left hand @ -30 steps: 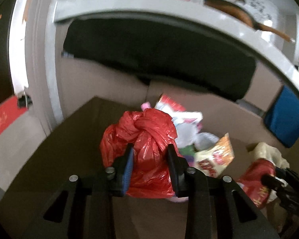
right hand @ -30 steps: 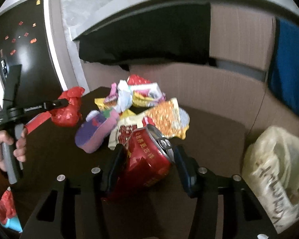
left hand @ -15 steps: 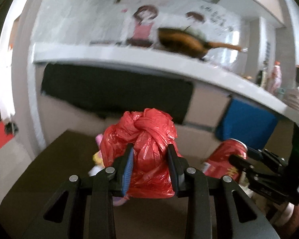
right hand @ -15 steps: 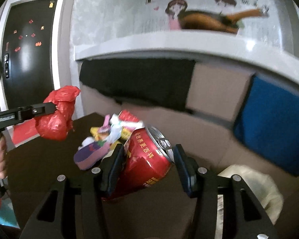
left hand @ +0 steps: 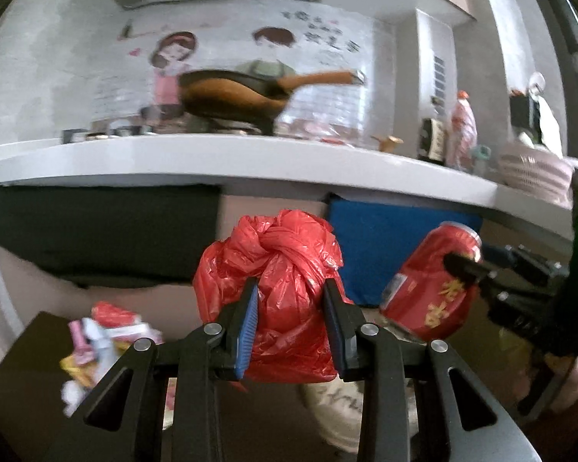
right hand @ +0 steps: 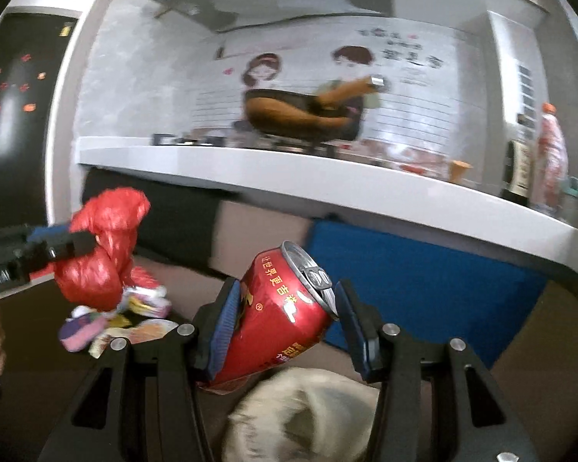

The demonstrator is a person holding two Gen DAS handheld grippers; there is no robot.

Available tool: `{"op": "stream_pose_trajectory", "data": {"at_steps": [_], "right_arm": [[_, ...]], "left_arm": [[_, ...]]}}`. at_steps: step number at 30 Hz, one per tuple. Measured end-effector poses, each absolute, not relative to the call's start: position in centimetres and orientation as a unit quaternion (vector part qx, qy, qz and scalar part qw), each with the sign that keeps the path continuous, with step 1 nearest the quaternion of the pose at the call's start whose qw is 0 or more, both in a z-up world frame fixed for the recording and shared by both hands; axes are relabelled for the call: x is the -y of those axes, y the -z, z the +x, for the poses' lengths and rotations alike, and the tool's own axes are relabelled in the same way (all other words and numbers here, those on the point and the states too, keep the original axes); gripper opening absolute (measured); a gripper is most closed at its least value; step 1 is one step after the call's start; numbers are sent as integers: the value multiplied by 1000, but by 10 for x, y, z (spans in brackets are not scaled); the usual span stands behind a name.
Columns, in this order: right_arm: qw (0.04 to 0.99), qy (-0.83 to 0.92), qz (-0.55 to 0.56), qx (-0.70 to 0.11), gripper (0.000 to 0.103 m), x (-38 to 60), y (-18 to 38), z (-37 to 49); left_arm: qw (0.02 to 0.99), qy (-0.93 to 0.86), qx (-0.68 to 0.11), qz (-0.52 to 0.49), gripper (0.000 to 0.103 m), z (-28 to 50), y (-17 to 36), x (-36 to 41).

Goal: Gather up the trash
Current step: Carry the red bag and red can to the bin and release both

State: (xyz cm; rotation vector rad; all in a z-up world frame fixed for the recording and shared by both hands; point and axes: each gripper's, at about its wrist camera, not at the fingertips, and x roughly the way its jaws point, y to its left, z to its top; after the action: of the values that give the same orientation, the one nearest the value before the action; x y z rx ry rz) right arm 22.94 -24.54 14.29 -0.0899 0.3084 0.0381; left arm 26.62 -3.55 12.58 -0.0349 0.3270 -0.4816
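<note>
The left claw (left hand: 289,321) is clenched on a knotted red plastic bag (left hand: 277,269), held in the air above the dark tabletop (left hand: 27,365), while the right claw (right hand: 285,321) grips a red drink can (right hand: 277,315), tilted with its pull-tab end up and to the right. The left wrist view takes in the can from the side, pinched in the other claw at the right of the frame, with part of a hand (left hand: 574,381) below it; it also shows stacked bowls (left hand: 531,173) at the far end of the white counter (left hand: 250,161). The right wrist view shows the red bag from the side at left, and alone reveals the black door with red stickers (right hand: 15,96). Both views catch a heap of snack wrappers (right hand: 123,319) lying on the tabletop, a pale plastic bag (right hand: 304,412) low beneath the claws, a blue cloth (right hand: 416,285) under the counter, and a blurred pan (left hand: 242,96) before a cartoon wall mural (right hand: 266,73).
</note>
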Motion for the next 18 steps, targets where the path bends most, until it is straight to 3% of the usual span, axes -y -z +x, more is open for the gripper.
{"op": "stream_pose_trajectory", "data": {"at_steps": [7,18], "right_arm": [[985,30,-35,-169,48,297,-127,219],[977,50,-20,-205,48,325,-90,231]], "left_arm": [[940,272,-206,-2,33,296,-88,97],[908,304,-287,-26,33,328,-42,127]]}}
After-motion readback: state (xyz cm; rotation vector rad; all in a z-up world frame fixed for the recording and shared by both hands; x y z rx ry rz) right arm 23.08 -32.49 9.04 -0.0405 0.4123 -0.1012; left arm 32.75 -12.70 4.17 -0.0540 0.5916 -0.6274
